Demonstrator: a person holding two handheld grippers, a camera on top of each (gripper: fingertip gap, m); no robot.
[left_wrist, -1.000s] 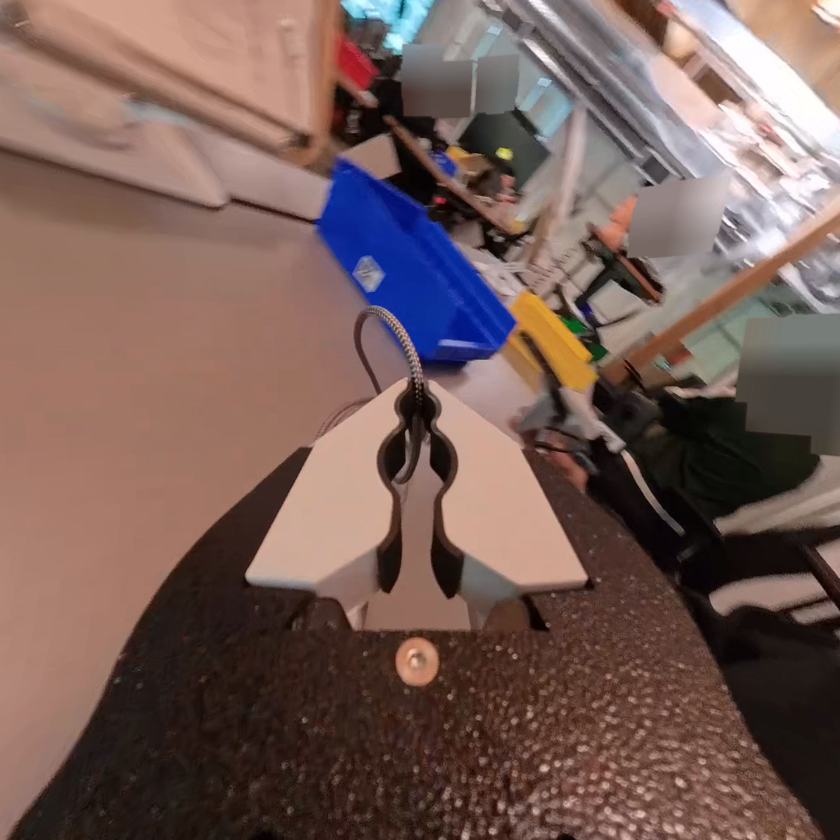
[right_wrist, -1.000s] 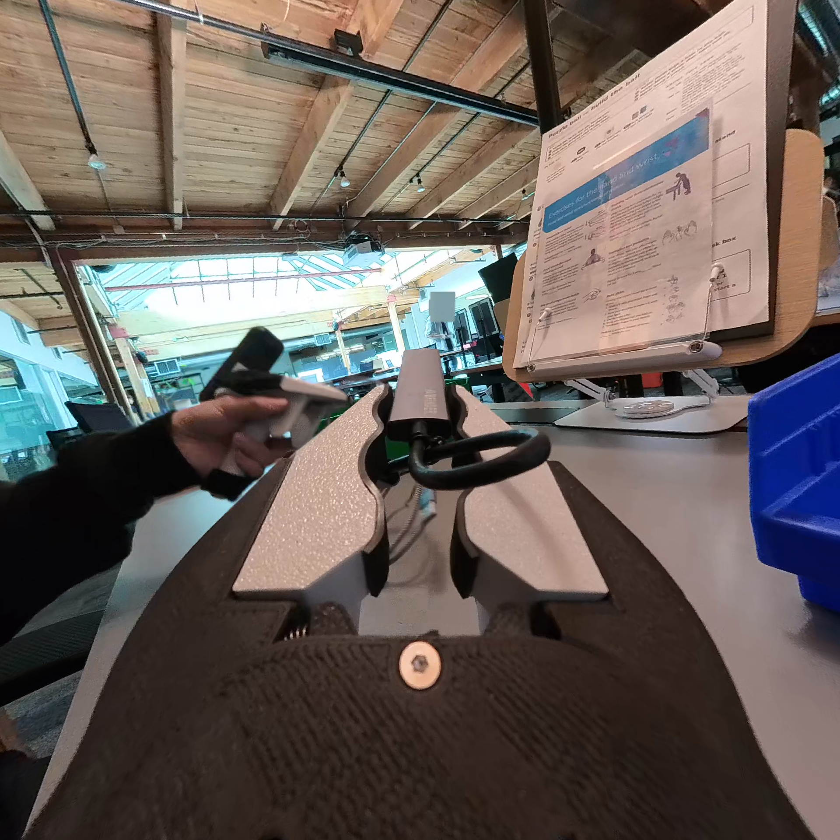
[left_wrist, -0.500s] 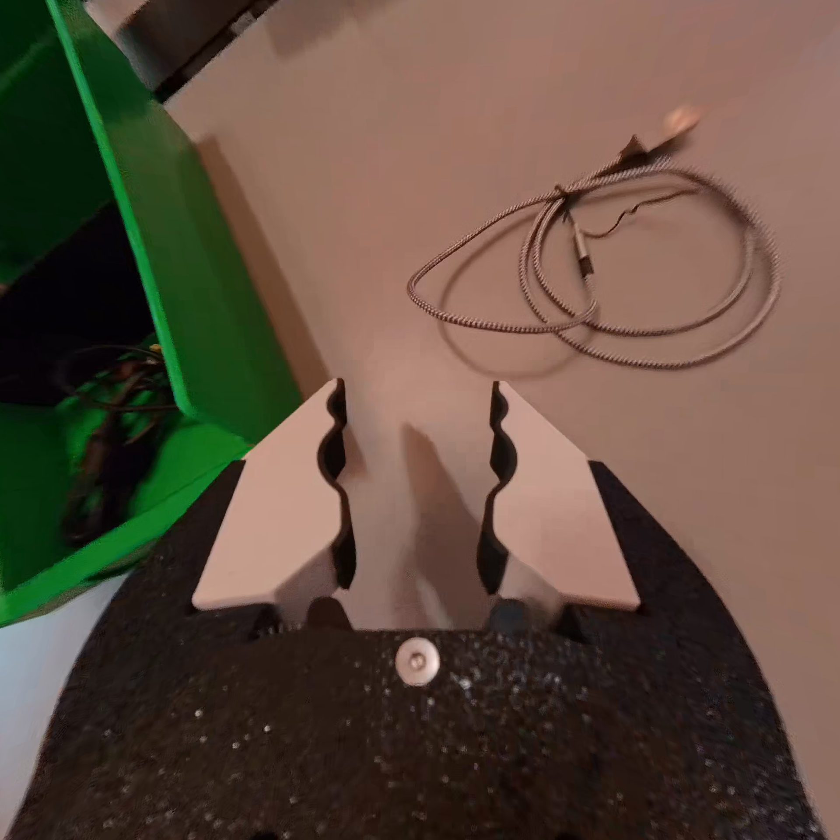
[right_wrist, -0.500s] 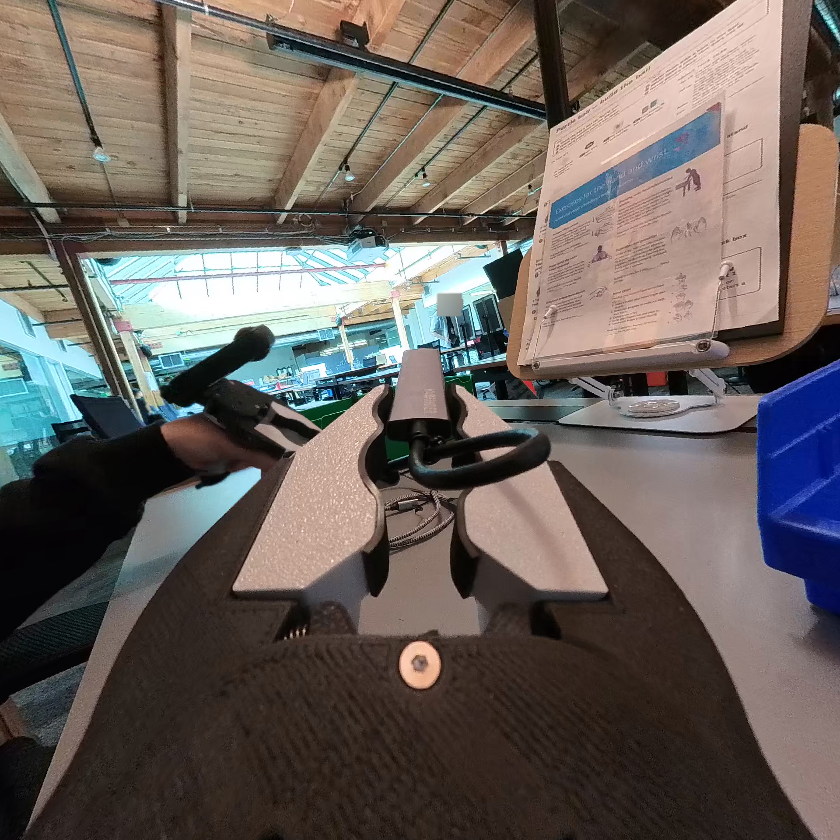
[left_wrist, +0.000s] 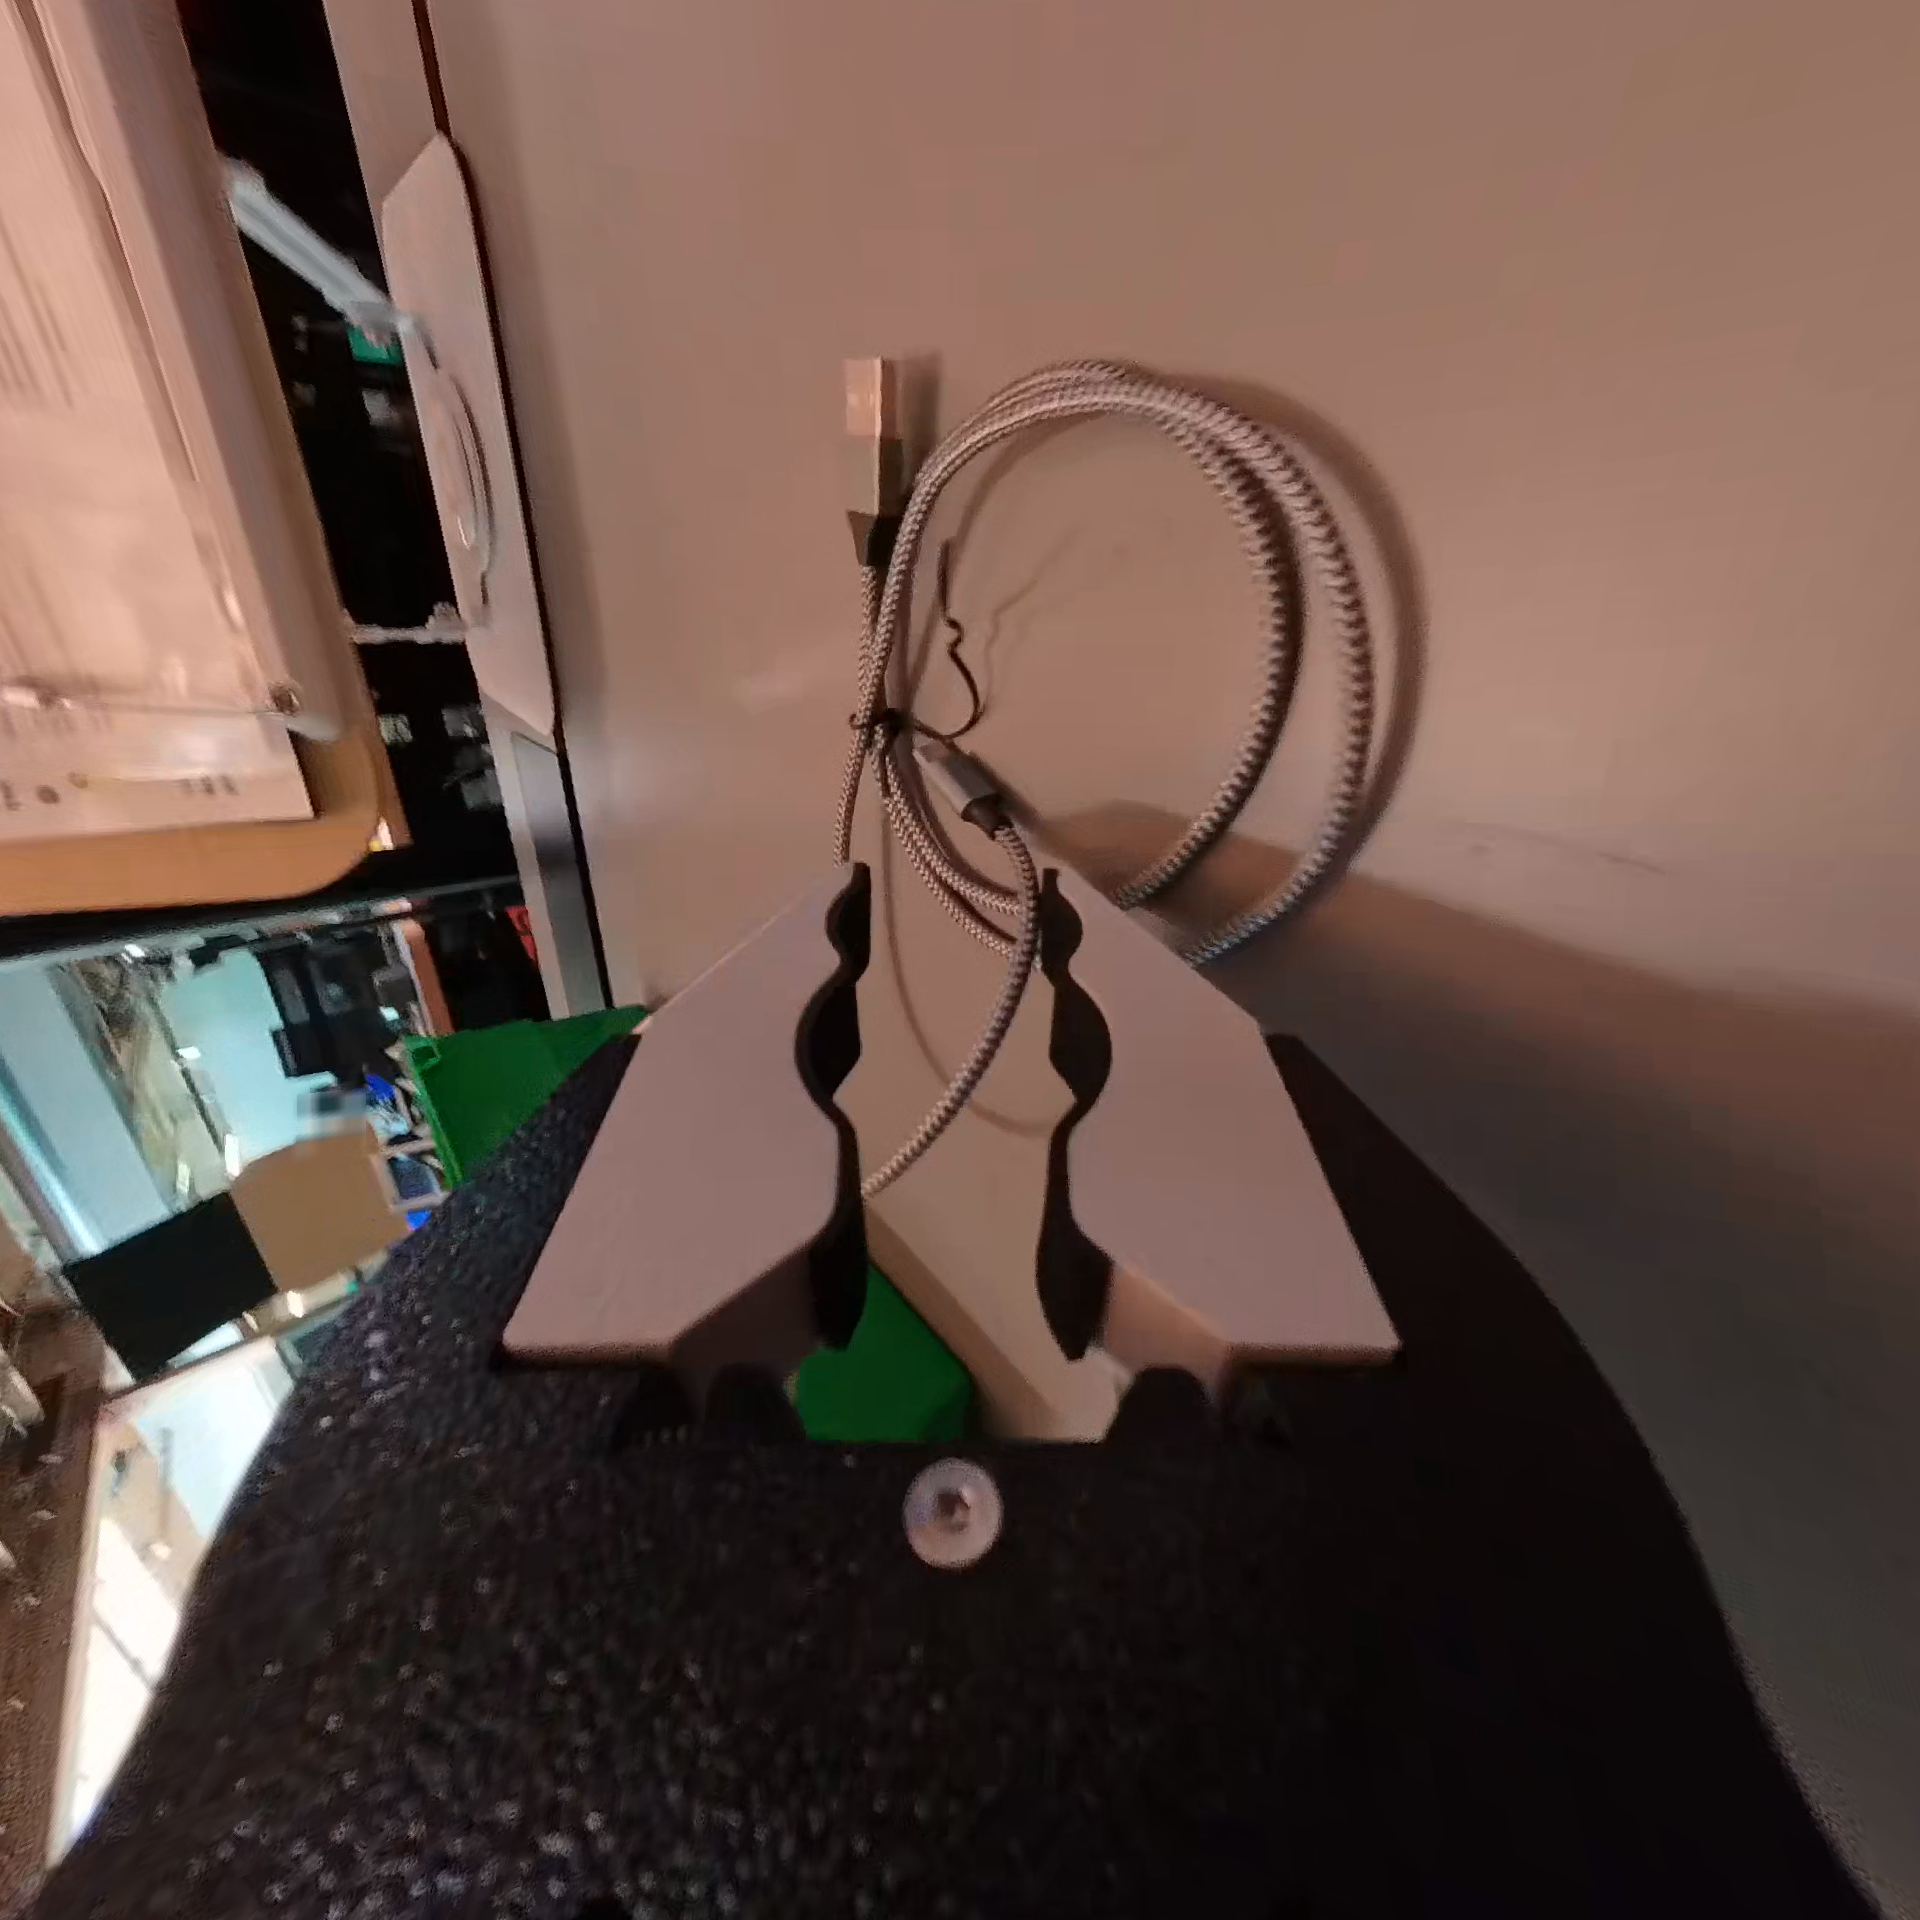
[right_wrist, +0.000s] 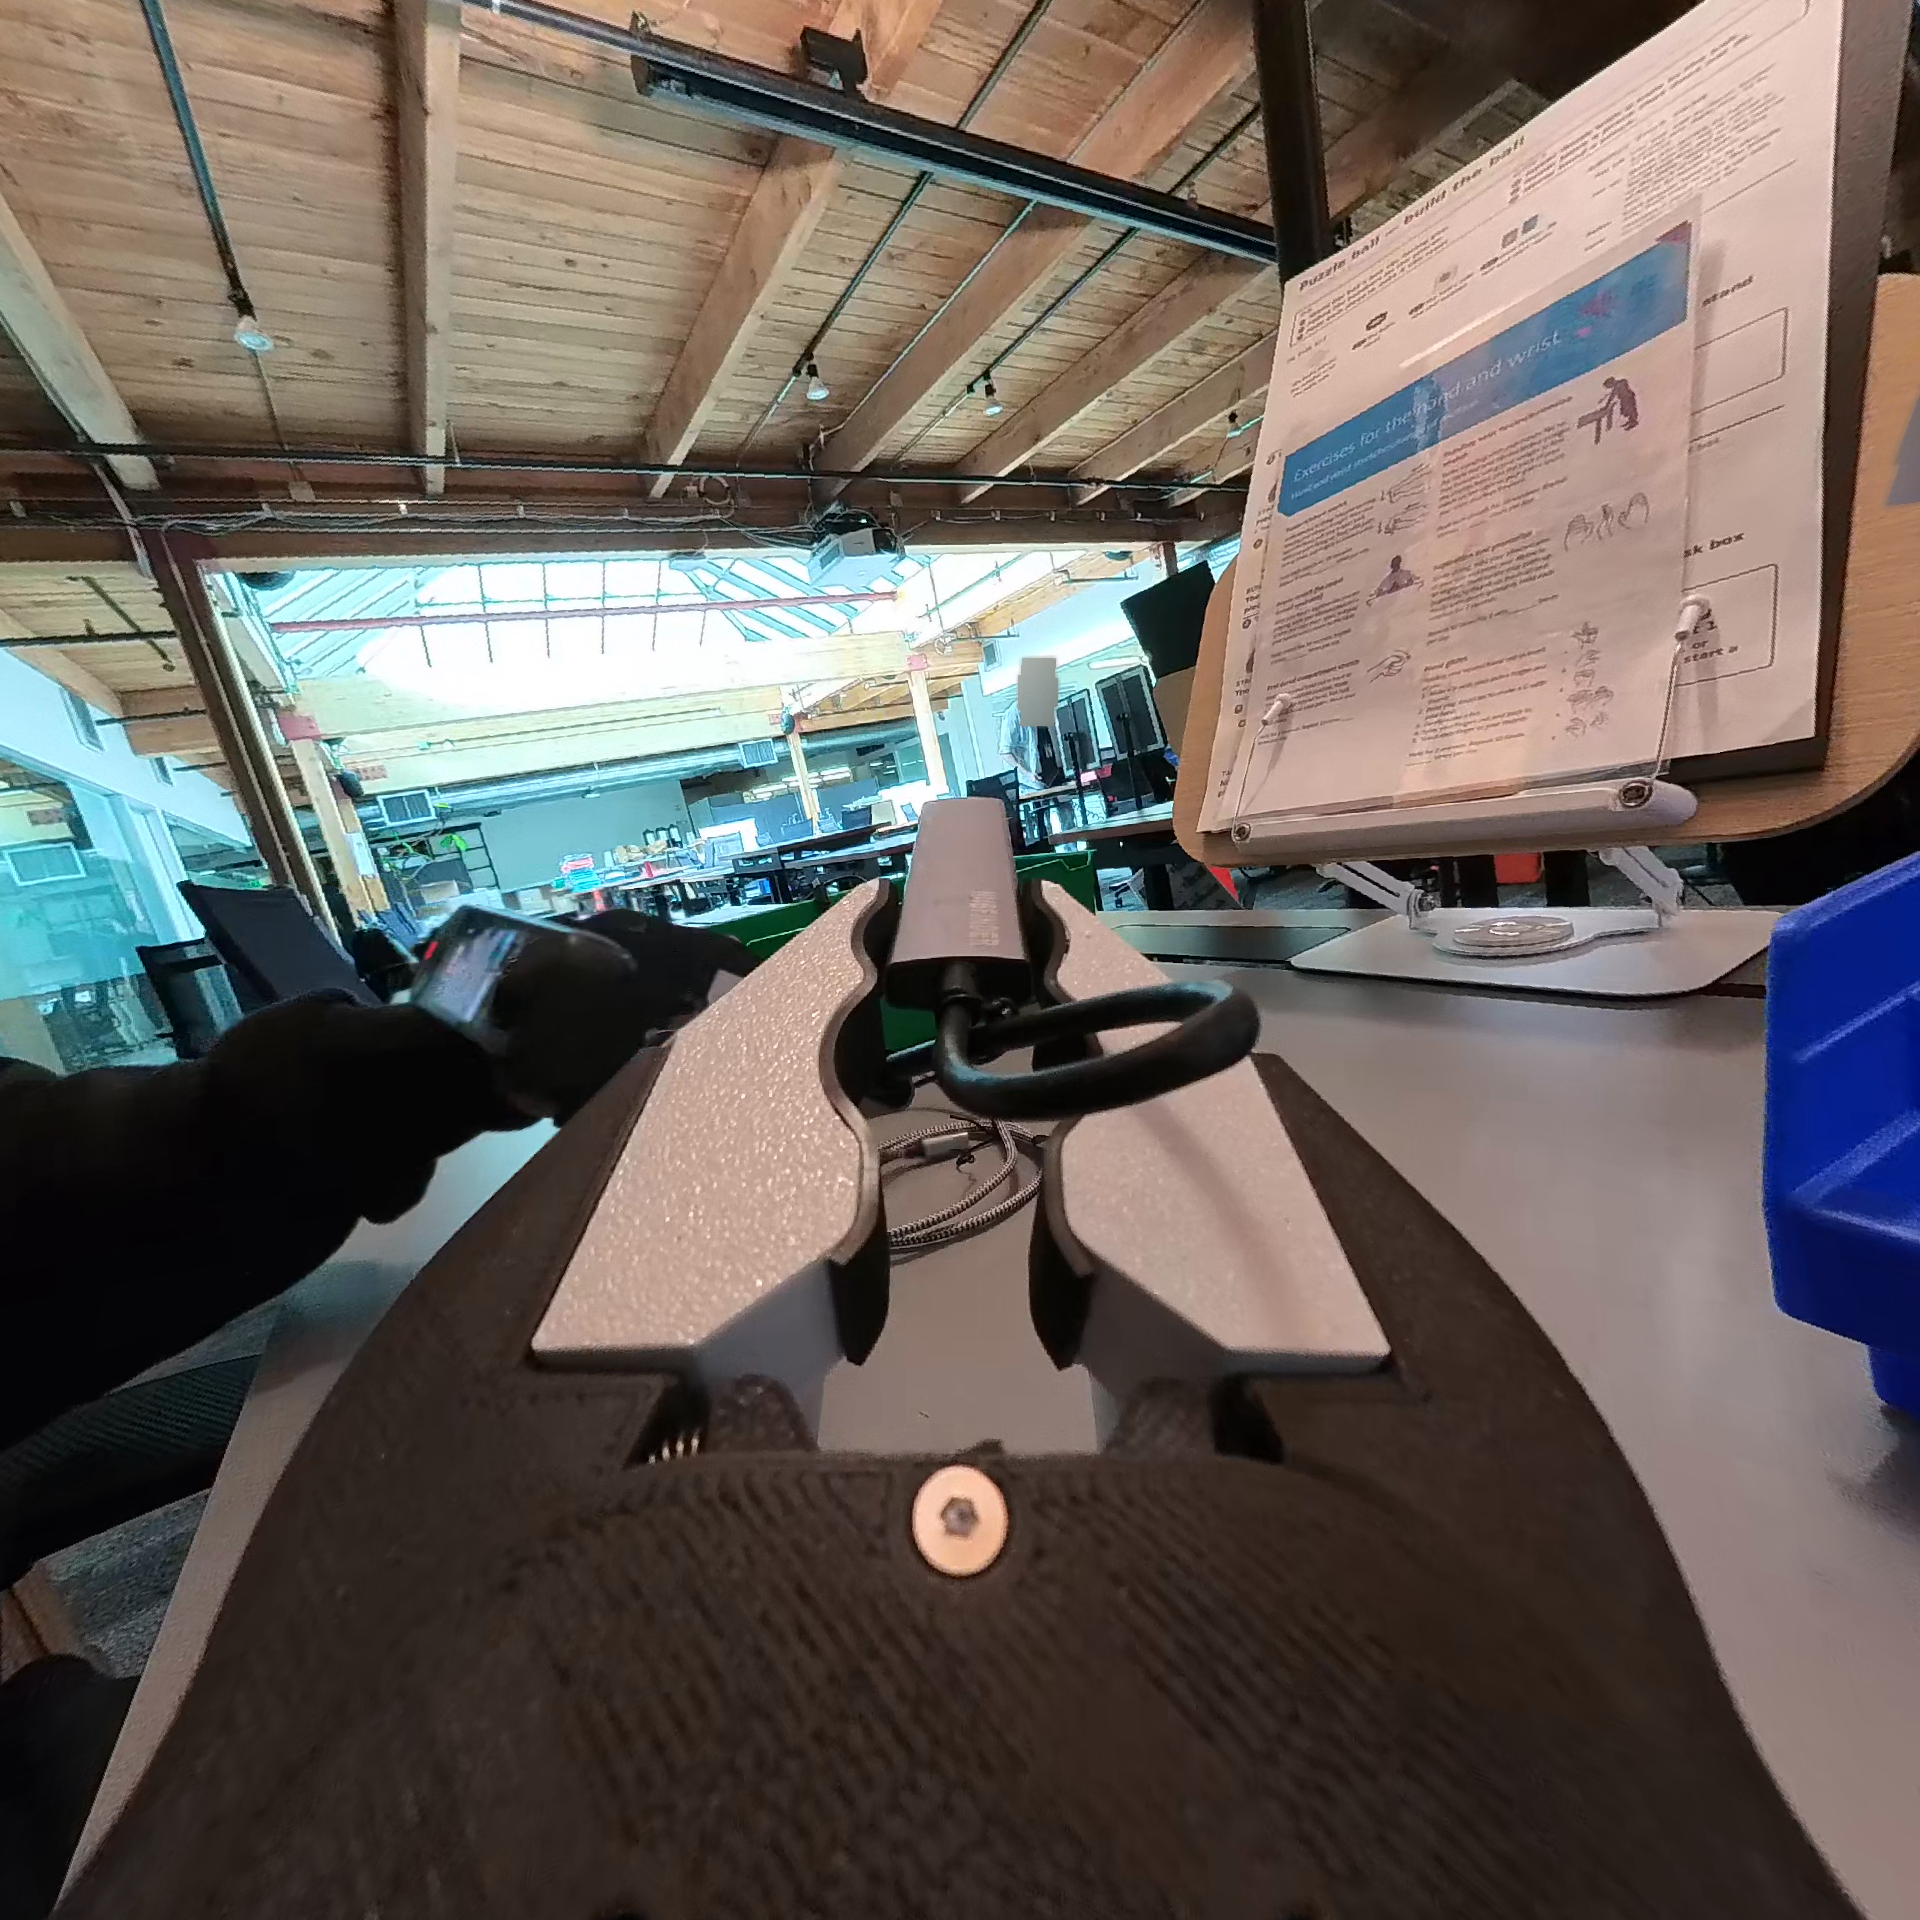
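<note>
The left tongs (left_wrist: 951, 914) stood open over the tabletop (left_wrist: 1558, 416), empty, a strand of the coiled cable (left_wrist: 1288, 644) running between their tips and the rest lying just ahead. Its plug (left_wrist: 878, 436) pointed straight away along the tongs' line. The right tongs (right_wrist: 961, 925) were clamped on a grey hub (right_wrist: 958, 894), lengthwise, farther from the coil.

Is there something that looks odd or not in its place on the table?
Nothing is spilled or broken. The braided cable lies in a loose coil, its tie half undone and both plugs free. The right tongs hold a grey hub, its short black cable looped.
</note>
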